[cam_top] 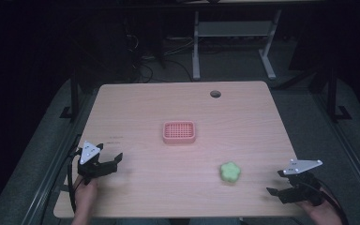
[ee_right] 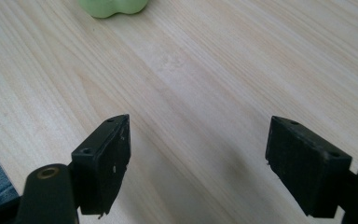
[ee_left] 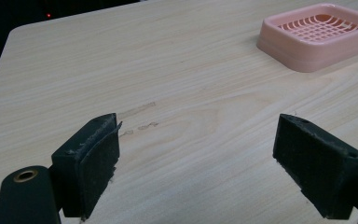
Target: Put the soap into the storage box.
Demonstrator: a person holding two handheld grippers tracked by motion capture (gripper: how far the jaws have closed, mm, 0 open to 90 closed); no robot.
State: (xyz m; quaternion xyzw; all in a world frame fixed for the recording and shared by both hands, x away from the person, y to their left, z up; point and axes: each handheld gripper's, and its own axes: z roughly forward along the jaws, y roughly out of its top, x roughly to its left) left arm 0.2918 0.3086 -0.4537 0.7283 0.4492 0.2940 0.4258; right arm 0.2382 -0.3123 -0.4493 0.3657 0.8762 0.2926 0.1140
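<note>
Pale wood-grain laminate covers the counter (cam_top: 136, 108), smooth and matte, with a dark room beyond. Near its right front lies a small lime-green, lobed, flower-shaped soap-like lump (cam_top: 230, 172), probably light, firm and slick, best pinched across two opposite hollows between lobes; a pink ribbed plastic soap tray (cam_top: 179, 132) sits mid-counter. Both the left tongs (cam_top: 107, 161) and right tongs (cam_top: 276, 183) stand wide apart, empty.

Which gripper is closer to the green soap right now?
Right. The right gripper sits open at the table's near right corner, just right of the green flower-shaped soap. The left gripper, also open, is far across at the near left edge.
</note>
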